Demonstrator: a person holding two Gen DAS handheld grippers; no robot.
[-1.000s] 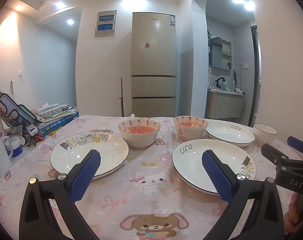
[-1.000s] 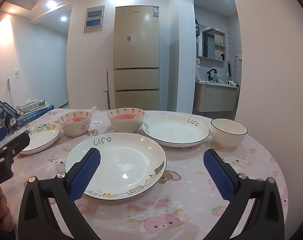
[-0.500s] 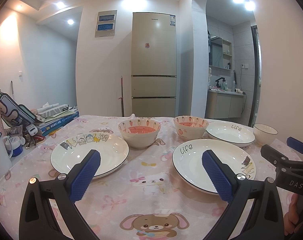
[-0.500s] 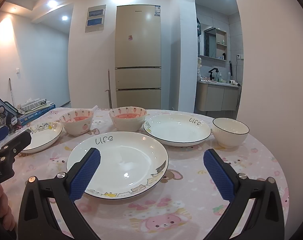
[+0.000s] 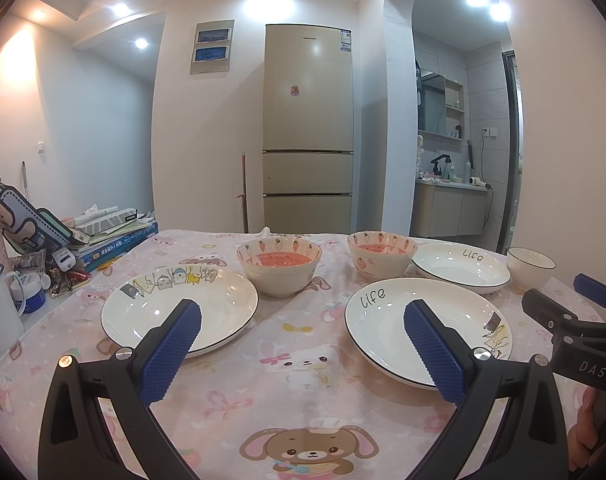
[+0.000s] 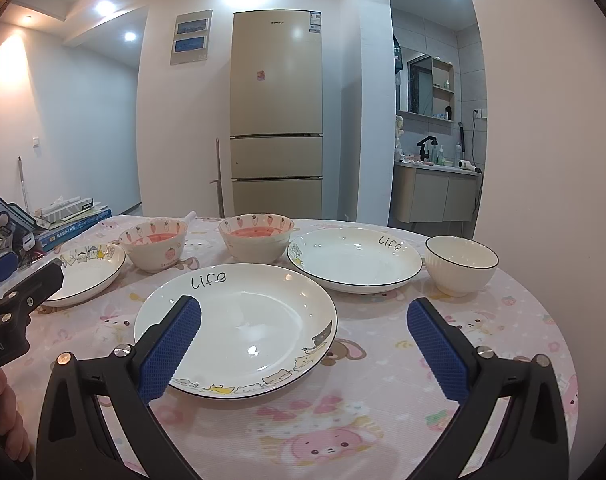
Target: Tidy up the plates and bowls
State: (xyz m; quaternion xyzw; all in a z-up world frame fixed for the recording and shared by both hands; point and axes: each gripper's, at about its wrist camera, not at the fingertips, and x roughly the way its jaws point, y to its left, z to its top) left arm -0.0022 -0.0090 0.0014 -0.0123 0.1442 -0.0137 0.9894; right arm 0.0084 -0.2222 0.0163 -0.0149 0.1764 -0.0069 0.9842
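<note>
Both the left tongs and right tongs hover spread wide and empty over the pink cartoon-print bench. The white black-rimmed "life" plate lies just beyond the right tongs. Behind that plate stand two strawberry-patterned ceramic bowls, with a plain white ribbed bowl to its far right.
</note>
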